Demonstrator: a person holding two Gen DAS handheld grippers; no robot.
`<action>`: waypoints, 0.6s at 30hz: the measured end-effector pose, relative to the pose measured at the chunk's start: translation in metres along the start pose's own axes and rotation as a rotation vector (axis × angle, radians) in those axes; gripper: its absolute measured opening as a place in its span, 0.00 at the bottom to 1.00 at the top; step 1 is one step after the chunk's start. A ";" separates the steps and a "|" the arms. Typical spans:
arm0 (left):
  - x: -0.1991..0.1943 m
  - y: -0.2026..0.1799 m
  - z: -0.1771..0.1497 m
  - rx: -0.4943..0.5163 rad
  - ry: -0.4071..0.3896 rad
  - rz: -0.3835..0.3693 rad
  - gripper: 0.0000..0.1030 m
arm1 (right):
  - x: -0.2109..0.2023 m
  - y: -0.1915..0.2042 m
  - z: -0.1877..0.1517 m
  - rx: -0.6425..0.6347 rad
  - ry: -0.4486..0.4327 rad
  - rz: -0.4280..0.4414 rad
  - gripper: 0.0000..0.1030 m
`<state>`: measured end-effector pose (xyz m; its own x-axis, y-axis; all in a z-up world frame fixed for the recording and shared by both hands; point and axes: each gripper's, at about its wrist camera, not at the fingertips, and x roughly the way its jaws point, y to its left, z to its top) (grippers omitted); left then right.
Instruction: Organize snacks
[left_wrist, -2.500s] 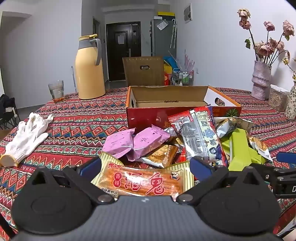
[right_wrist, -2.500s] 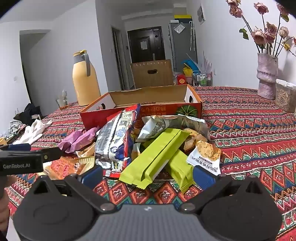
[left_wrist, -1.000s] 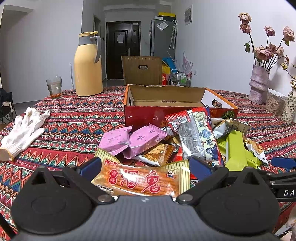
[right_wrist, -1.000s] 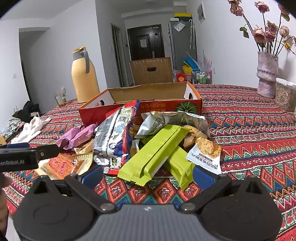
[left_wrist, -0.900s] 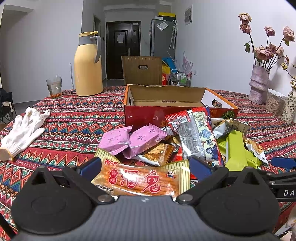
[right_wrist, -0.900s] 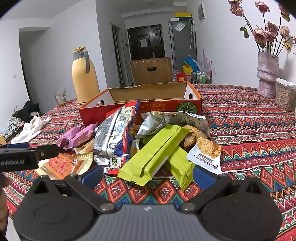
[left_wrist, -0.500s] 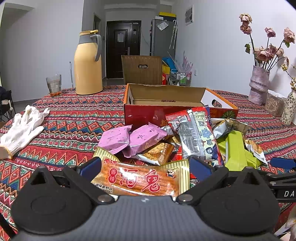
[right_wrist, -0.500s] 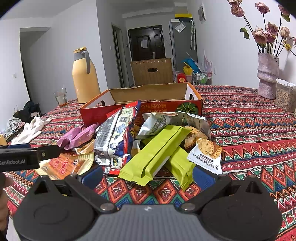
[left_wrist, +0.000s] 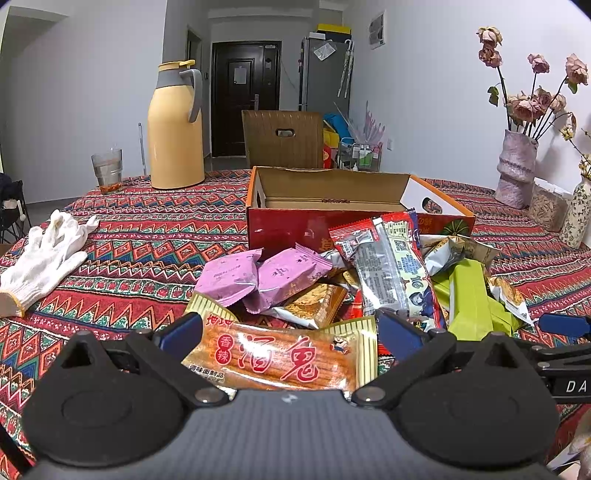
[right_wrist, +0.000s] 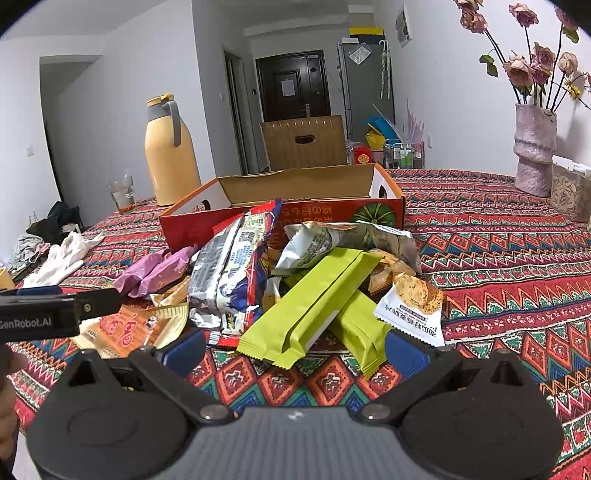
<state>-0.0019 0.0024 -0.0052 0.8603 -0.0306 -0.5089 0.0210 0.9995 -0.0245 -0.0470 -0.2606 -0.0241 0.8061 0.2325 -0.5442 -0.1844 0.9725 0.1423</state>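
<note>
Left wrist view. Left tongs (left_wrist: 290, 334) spread wide, blue tips on either side of the orange strip packet (left_wrist: 284, 356) at lower centre; no contact visible between the tips and the packet. Behind it, 2 pink packets (left_wrist: 264, 275) at centre frame, overlapping, with a brown cracker packet (left_wrist: 314, 304) under them. A long silver-and-red packet (left_wrist: 388, 273) leans right of centre, its top against the red box (left_wrist: 295, 227), which stands open at centre. Green packets (left_wrist: 469, 295) sit at right. The right tongs' blue tip (left_wrist: 563, 325) enters at the right edge. White glove (left_wrist: 44, 258) lies at left on the patterned surface (left_wrist: 147, 236); yellow thermos (left_wrist: 176, 127) and glass (left_wrist: 107, 170) at upper left; vase (left_wrist: 515, 170) at right.

Right wrist view. Right tongs (right_wrist: 295, 349) spread wide, tips low in frame, just short of the near ends of 2 green packets (right_wrist: 314, 299), one lying across the other. White cracker packet (right_wrist: 413, 306) just right of them. Silver-and-red packet (right_wrist: 236, 273) left of centre; crumpled silver bag (right_wrist: 343, 240) behind the green ones. Red box (right_wrist: 295, 214) open at centre. The left tongs' black body (right_wrist: 55, 312) reaches in at left, above the orange strip packet (right_wrist: 125, 328).
</note>
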 end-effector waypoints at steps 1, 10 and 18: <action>0.000 0.000 0.000 -0.001 0.000 0.000 1.00 | 0.000 0.000 0.000 0.000 0.000 0.000 1.00; 0.002 0.000 -0.001 -0.002 0.006 -0.004 1.00 | 0.000 0.000 -0.001 -0.001 0.000 0.001 1.00; 0.007 0.001 0.001 -0.010 0.010 -0.007 1.00 | -0.003 -0.009 0.002 0.001 -0.022 -0.041 0.99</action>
<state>0.0046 0.0034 -0.0079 0.8547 -0.0375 -0.5177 0.0216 0.9991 -0.0367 -0.0465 -0.2695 -0.0225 0.8250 0.1923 -0.5315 -0.1505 0.9811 0.1213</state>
